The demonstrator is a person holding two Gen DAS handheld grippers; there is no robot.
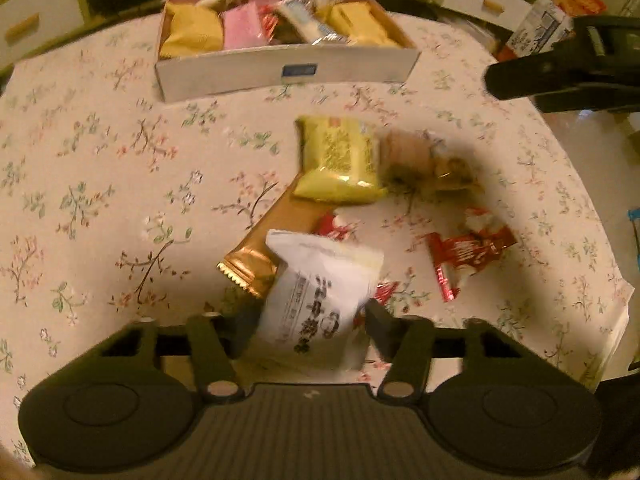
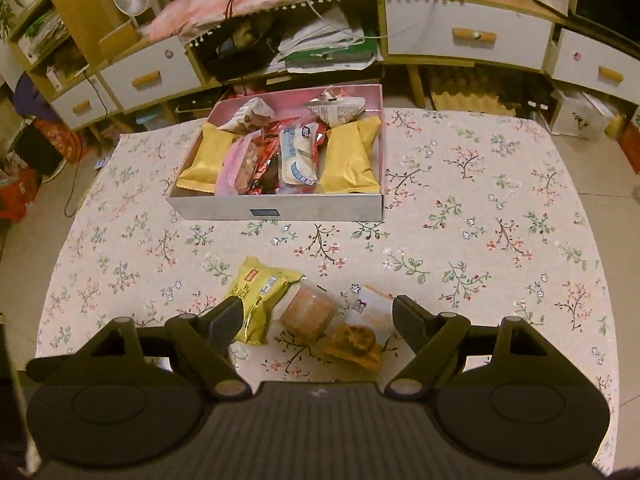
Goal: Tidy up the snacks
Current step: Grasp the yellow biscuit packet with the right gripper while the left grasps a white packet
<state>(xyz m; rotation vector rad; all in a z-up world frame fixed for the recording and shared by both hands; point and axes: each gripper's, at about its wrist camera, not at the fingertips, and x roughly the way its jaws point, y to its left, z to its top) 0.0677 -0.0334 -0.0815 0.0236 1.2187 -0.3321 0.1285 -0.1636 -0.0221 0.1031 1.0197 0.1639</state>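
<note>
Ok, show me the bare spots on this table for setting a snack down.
Free: the tablecloth right of the snack box, and the strip between the box and the yellow packet. Crowded: the loose snacks around the white packet.

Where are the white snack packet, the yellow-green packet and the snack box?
white snack packet (image 1: 320, 300): left wrist view, middle of its printed front.
yellow-green packet (image 2: 256, 298): right wrist view, centre of the wrapper.
snack box (image 2: 320, 210): right wrist view, its near white wall.
</note>
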